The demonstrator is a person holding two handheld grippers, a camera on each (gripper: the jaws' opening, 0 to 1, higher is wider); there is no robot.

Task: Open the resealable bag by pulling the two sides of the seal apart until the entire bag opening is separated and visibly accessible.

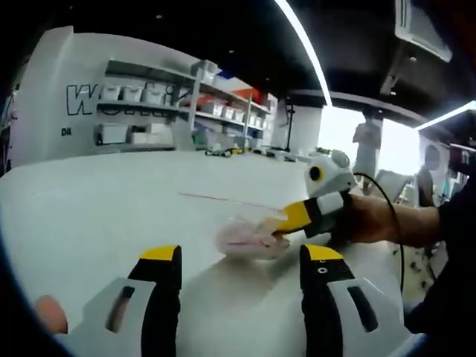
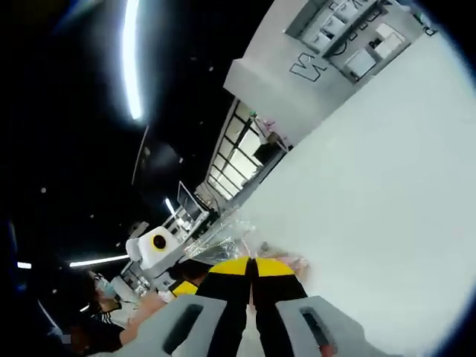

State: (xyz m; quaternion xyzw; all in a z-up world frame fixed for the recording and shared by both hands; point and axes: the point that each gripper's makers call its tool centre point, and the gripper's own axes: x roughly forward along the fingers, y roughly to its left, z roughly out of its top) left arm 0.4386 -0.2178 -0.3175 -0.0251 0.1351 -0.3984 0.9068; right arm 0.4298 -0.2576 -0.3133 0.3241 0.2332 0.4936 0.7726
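A clear resealable bag (image 1: pixel 248 236) with pinkish contents lies on the white table (image 1: pixel 111 208). In the left gripper view my left gripper (image 1: pixel 240 254) stands open just short of the bag, its yellow-tipped jaws wide apart. My right gripper (image 1: pixel 288 220) comes in from the right, held by a hand, and is shut on the bag's right edge. In the right gripper view my right gripper (image 2: pixel 253 265) has its jaws pressed together on the crinkled film of the bag (image 2: pixel 227 236). The left gripper (image 2: pixel 184 287) sits low at the left of that view.
Shelves with white bins (image 1: pixel 149 97) line the far wall behind the table. A person's forearm (image 1: pixel 390 222) and a black cable (image 1: pixel 394 223) reach in from the right. Broad bare tabletop (image 2: pixel 387 186) spreads around the bag.
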